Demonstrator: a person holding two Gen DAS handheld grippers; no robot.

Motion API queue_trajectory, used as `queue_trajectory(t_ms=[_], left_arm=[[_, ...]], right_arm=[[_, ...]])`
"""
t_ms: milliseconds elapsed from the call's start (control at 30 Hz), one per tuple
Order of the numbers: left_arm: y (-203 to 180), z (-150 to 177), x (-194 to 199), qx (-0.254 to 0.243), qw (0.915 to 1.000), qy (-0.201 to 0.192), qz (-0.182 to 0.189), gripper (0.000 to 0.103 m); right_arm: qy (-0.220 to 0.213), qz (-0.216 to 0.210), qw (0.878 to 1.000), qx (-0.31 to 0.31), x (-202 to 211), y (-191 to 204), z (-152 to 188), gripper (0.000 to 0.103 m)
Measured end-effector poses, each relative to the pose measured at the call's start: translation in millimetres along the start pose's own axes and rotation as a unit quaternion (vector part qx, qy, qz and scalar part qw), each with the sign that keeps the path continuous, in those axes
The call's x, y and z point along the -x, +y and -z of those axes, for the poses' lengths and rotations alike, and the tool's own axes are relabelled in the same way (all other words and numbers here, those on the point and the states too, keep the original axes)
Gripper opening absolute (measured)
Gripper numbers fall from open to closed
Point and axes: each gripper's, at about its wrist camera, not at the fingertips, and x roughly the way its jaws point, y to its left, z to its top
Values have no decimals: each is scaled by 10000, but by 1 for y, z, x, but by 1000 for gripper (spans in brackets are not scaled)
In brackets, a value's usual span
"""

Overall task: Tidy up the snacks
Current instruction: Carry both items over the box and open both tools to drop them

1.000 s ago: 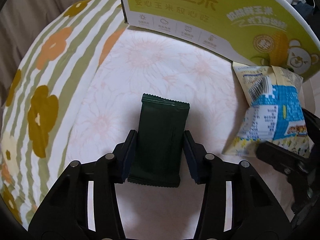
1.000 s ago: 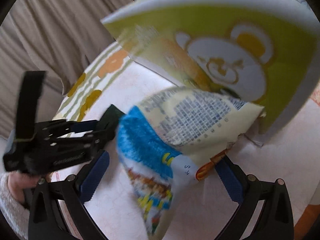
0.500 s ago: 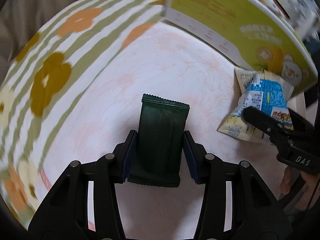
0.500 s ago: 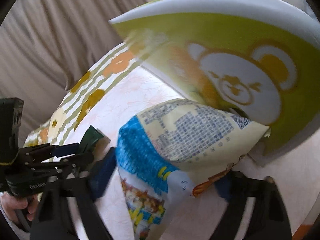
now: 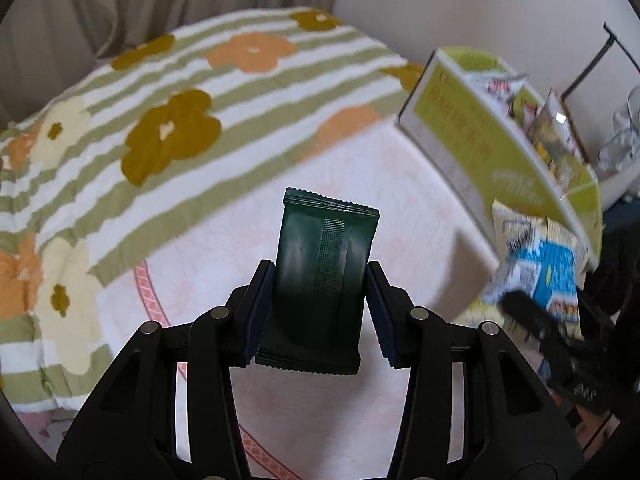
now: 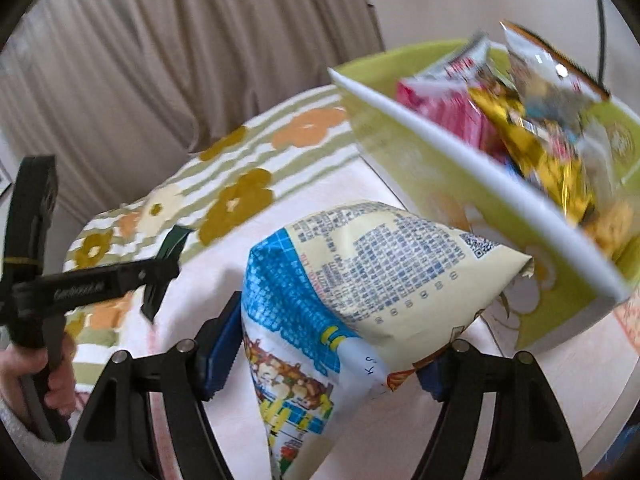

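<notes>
At nine o'clock, the left tongs [image 5: 320,312] pinch the dark green packet [image 5: 320,280] by its long edges, lifted off the tabletop [image 5: 400,208] — flat, light, slick film; grip firmly mid-length. At three o'clock, the right tongs [image 6: 328,344], jaws just closing, clamp the puffy blue-and-cream bag [image 6: 360,276] — soft, crushable; hold near its lower seam, below the green box [image 6: 460,168].

Two close, downward wrist views, both over the snack box [image 5: 500,148].
</notes>
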Motion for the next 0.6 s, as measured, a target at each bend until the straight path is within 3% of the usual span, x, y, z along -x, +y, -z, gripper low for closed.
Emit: queue_trajectory(t_ms=[267, 467, 600], left_arm=[[-43, -39, 48, 86, 9991, -413, 1, 42], [-102, -66, 63, 119, 9976, -687, 8, 42], [-152, -86, 57, 267, 9965, -795, 62, 42]], right_arm=[[-363, -536, 9974, 307, 62, 3, -48, 70], [-453, -727, 9943, 629, 91, -41, -92, 70], [-254, -834, 9920, 908, 99, -83, -118, 70]])
